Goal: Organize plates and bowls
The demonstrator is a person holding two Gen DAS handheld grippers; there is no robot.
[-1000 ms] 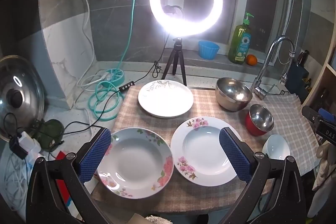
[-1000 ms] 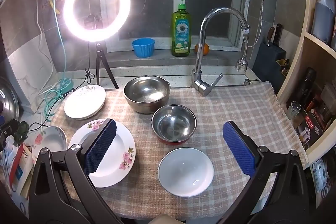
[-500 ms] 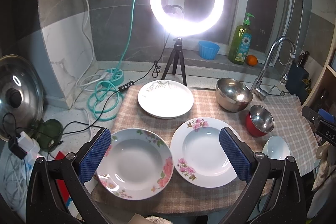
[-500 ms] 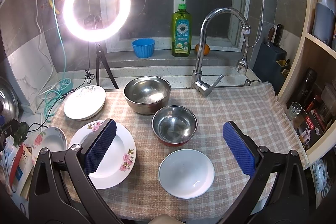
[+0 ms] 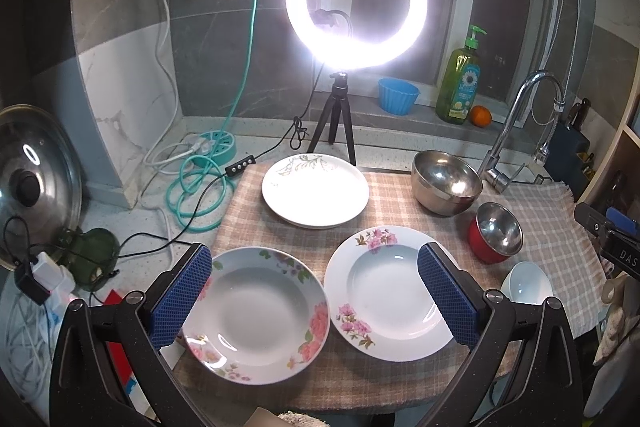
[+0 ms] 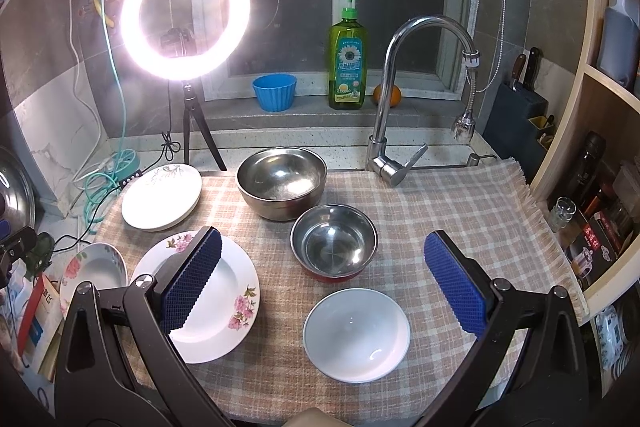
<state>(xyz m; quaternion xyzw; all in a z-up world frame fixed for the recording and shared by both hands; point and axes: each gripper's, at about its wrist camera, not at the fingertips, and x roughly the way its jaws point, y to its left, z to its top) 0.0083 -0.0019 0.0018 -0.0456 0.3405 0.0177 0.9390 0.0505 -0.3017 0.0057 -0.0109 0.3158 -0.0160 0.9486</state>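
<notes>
On the checked cloth (image 5: pixel 392 199) lie two flowered deep plates: one at front left (image 5: pixel 256 315), one beside it (image 5: pixel 388 291) that also shows in the right wrist view (image 6: pixel 224 311). A stack of flat white plates (image 5: pixel 316 189) sits behind them. A large steel bowl (image 6: pixel 282 181), a red-sided steel bowl (image 6: pixel 334 247) and a small white bowl (image 6: pixel 356 333) stand to the right. My left gripper (image 5: pixel 314 287) is open and empty above the two deep plates. My right gripper (image 6: pixel 324 287) is open and empty above the white bowl.
A lit ring light on a tripod (image 5: pixel 338 123) stands behind the plates. A faucet (image 6: pixel 390 147), soap bottle (image 6: pixel 347 67), blue cup (image 6: pixel 275 91) and orange (image 6: pixel 386 95) are at the back. Cables (image 5: pixel 196 187) and a pot lid (image 5: pixel 36 179) lie left; shelves (image 6: pixel 600 187) stand right.
Almost nothing has moved. The right gripper view has shifted very slightly; both grippers stay open and empty over the dishes.
</notes>
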